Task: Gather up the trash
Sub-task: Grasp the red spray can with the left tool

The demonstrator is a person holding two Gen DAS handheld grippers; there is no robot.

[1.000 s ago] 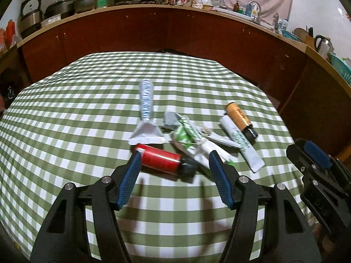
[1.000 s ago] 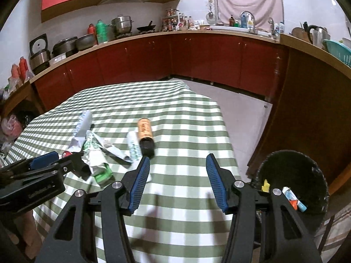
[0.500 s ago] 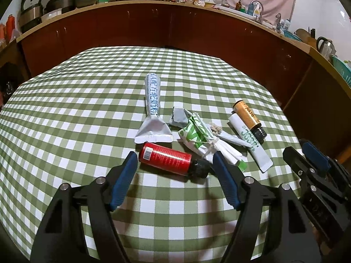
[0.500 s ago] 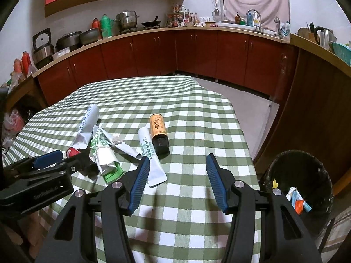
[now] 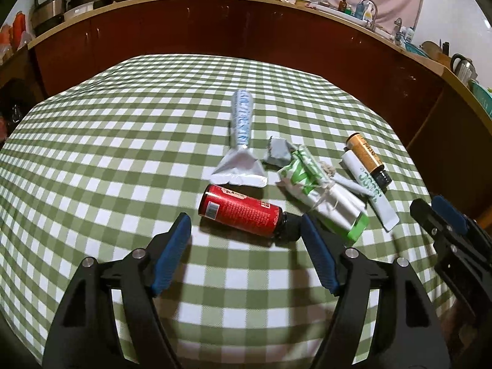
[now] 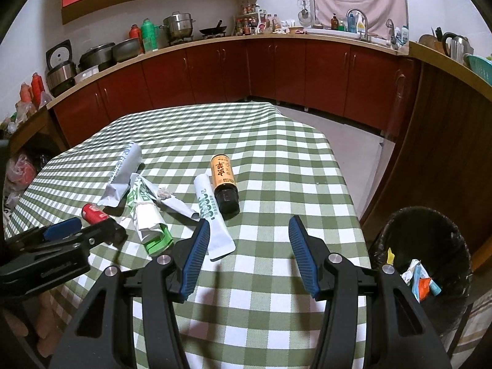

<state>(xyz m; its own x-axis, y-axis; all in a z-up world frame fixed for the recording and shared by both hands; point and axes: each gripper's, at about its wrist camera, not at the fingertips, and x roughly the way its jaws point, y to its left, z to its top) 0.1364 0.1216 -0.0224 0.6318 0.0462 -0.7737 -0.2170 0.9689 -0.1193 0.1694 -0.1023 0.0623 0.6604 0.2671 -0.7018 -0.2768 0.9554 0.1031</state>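
Note:
A red bottle with a black cap (image 5: 240,212) lies on its side on the green checked table (image 5: 123,153). My left gripper (image 5: 244,224) hovers right at it, jaws opening, and its pads do not touch the bottle. In the right wrist view the same red bottle (image 6: 92,213) pokes out past the left gripper (image 6: 77,236). Behind it lie a white tube with blue print (image 5: 241,120), a green-and-white wrapper (image 5: 319,190), a white sachet (image 5: 369,190) and an orange-labelled brown bottle (image 5: 366,156). My right gripper (image 6: 249,230) stands open over bare cloth, holding nothing.
A black trash bin (image 6: 424,224) with several scraps inside stands on the floor off the table's right edge. A grey crumpled scrap (image 5: 278,153) sits among the litter. Dark red kitchen cabinets (image 6: 276,70) and a cluttered counter run behind the table.
My left gripper has come down closer to the red bottle and its jaws have spread wider. The right gripper has hardly moved and keeps the same gap.

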